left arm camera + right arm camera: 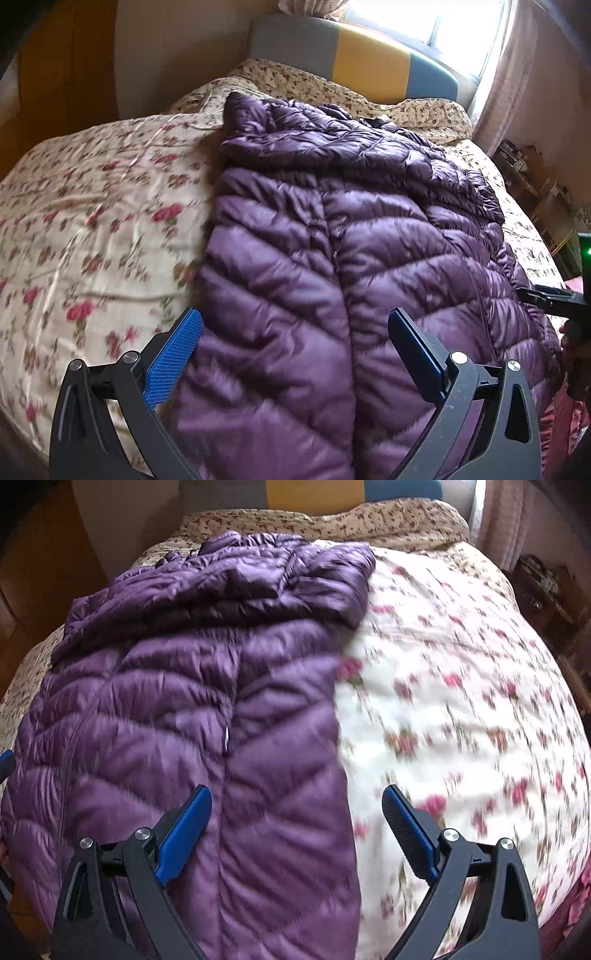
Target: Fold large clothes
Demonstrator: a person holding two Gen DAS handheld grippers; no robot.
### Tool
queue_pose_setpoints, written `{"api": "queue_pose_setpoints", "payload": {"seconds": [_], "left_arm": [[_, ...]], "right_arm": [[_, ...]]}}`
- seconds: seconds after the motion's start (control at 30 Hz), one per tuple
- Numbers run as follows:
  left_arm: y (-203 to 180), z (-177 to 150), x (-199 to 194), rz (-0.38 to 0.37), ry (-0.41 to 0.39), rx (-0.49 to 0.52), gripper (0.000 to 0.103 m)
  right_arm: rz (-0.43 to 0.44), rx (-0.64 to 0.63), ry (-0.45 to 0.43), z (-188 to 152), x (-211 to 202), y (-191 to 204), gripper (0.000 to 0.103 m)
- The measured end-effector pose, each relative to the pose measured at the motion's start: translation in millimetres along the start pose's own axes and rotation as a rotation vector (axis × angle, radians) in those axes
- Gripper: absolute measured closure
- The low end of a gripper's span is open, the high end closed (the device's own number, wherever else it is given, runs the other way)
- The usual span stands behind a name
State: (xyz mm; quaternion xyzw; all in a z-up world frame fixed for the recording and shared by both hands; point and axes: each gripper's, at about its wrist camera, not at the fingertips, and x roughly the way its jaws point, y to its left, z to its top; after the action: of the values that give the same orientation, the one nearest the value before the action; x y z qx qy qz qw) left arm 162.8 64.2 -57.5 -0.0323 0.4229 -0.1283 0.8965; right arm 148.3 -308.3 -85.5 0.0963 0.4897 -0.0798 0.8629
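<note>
Floral bedspread [92,206], headboard [369,55] upper centre. Left wrist view: purple down coat [332,240] lengthwise mid-frame; left gripper [295,339] spread wide over hem. Right wrist view: right gripper [297,819] spread, straddling coat's right edge. Advisable: pinch both hem corners evenly.

Both wrist views overlook one purple jacket [332,258] closely.

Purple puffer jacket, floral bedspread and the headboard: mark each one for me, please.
purple puffer jacket [295,258], left wrist view, on the quilted front beside the centre seam.
floral bedspread [461,701], right wrist view, on bare fabric right of the jacket.
headboard [369,59], left wrist view, on its yellow middle panel.
</note>
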Motion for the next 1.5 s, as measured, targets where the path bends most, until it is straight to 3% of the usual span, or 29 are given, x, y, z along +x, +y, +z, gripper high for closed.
{"api": "queue_pose_setpoints", "payload": {"seconds": [0.33, 0.5, 0.63, 0.73, 0.9, 1.1, 1.27, 1.5], "left_arm": [[18.4, -50.6, -17.9, 0.004, 0.047, -0.033, 0.003], [25.5, -72.6, -29.8, -0.012, 0.054, -0.077, 0.003], [28.6, -82.0, -36.2, -0.012, 0.044, -0.114, 0.003], [27.7, -84.3, -40.7, 0.005, 0.044, -0.130, 0.011], [17.9, -83.2, -46.1, 0.016, 0.042, -0.092, 0.032], [13.1, -83.6, -47.9, 0.014, 0.035, -0.080, 0.048], [9.0, -82.4, -51.4, 0.010, 0.025, -0.063, 0.066], [7.6, -80.7, -56.9, -0.001, 0.013, -0.058, 0.080]], "right_arm": [[0.099, 0.036, 0.017, -56.3, -31.5, -12.3, 0.012], [0.152, 0.051, 0.024, -80.7, -42.5, -11.8, 0.018], [0.176, 0.054, 0.015, -97.4, -51.6, -8.7, 0.031], [0.185, 0.045, 0.011, -102.0, -55.0, -6.8, 0.037], [0.182, 0.010, 0.011, -103.2, -55.0, -4.1, 0.040], [0.191, -0.007, 0.018, -101.9, -55.0, -3.0, 0.046], [0.227, -0.029, 0.022, -101.5, -55.2, 2.8, 0.067], [0.254, -0.035, 0.026, -99.4, -56.5, 7.9, 0.083]]}}
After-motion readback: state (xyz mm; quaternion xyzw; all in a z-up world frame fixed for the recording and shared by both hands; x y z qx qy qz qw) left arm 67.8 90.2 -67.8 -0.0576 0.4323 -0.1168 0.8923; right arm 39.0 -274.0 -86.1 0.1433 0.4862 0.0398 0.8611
